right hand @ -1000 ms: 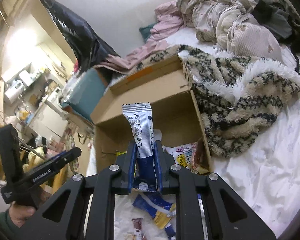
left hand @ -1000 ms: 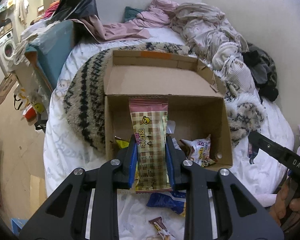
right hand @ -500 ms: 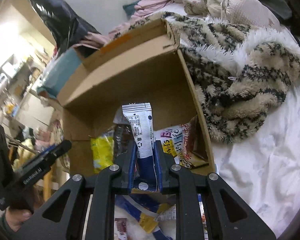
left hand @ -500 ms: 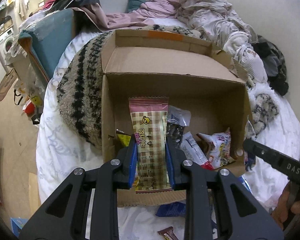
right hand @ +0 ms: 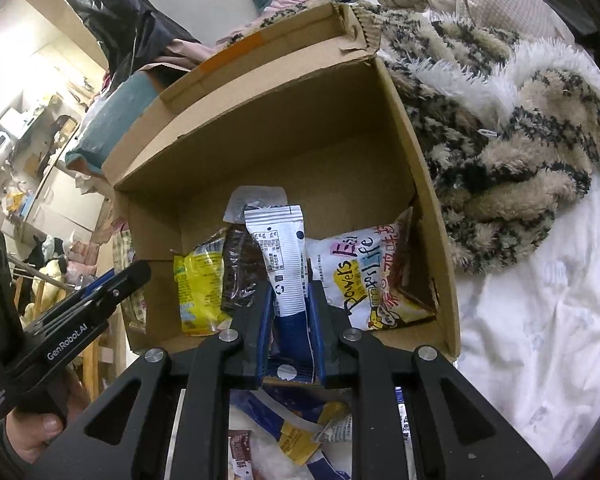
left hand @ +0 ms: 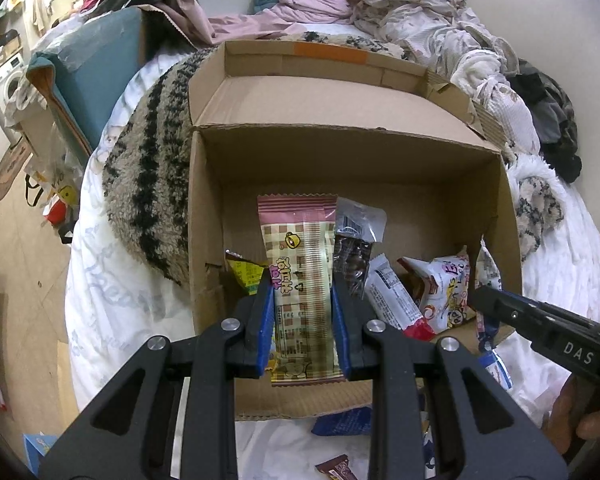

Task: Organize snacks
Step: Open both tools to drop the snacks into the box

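Left wrist: left gripper [left hand: 303,312] clamps checkered snack [left hand: 300,280]; right gripper [right hand: 290,312] clamps white-blue packet [right hand: 282,264].

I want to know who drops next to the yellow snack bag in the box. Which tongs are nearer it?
Left. The left tongs, shut on a pink checked wrapper, sit just beside the yellow bag; the right tongs are further across the box.

Home bedroom: bed [left hand: 112,300] (rumpled clothes [left hand: 412,12] heaped).

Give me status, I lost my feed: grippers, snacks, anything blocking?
Left gripper shut on pink checked wafer pack; right gripper shut on white-and-blue packet. Both over the open cardboard box. Nothing blocking.
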A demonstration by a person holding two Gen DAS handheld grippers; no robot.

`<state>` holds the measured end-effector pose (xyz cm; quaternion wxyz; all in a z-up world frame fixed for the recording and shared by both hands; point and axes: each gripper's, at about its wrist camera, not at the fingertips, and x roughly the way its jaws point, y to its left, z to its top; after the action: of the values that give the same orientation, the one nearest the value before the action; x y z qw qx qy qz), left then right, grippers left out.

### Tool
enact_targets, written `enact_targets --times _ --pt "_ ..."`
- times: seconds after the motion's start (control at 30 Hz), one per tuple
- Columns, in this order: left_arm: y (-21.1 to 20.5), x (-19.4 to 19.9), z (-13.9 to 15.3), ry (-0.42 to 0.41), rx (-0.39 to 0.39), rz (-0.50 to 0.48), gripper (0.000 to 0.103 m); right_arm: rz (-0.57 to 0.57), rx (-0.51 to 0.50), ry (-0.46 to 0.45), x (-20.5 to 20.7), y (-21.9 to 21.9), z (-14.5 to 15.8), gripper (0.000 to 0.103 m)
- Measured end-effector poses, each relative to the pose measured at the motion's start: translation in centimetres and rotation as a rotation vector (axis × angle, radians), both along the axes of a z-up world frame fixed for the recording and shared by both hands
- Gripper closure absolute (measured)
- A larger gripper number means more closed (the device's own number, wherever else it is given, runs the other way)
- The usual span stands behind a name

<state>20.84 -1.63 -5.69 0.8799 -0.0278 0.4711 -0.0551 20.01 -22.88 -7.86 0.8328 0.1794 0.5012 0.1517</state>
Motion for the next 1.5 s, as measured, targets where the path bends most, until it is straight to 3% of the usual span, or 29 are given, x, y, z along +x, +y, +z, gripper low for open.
enact_targets --times 0.33,0.63,0.77,0.83,0.93,0.97,1.0,1.33,1.43,1.5 --pt "-0.2 -0.2 0.1 -0.006 0.010 0.004 0.080 0.003 -0.003 0.007 0.4 0.3 -0.2 0.083" --pt "-0.4 -0.2 0.4 -0.016 0.025 -0.001 0.071 0.001 0.011 0.009 0.4 0.2 -0.2 0.081" --pt "-0.4 -0.4 0.7 -0.035 0.031 0.006 0.041 -0.007 0.004 0.009 0.5 0.1 -0.1 0.081" --pt "-0.5 -0.5 0.9 -0.048 0.038 0.001 0.036 -0.008 0.006 0.016 0.6 0.0 -0.2 0.080" --pt "-0.7 -0.6 0.9 -0.050 0.047 -0.007 0.036 -0.012 0.007 0.032 0.7 -0.1 -0.3 0.064" --pt "-0.6 -0.6 0.9 -0.050 0.046 -0.006 0.036 -0.014 0.016 0.038 0.8 -0.3 -0.4 0.047" --pt "-0.6 -0.6 0.9 -0.050 0.046 -0.006 0.036 -0.020 0.020 0.034 0.8 -0.4 -0.3 0.038" --pt "0.5 -1.6 2.2 -0.094 0.032 0.014 0.036 -0.036 0.026 -0.013 0.3 -0.8 1.1 0.029" --pt "1.1 -2.5 3.1 -0.118 0.032 0.021 0.036 -0.027 0.022 -0.043 -0.2 -0.5 2.0 0.019" --pt "1.3 -3.2 3.7 -0.140 0.052 0.022 0.028 -0.021 0.015 -0.068 -0.7 -0.3 2.6 0.017"
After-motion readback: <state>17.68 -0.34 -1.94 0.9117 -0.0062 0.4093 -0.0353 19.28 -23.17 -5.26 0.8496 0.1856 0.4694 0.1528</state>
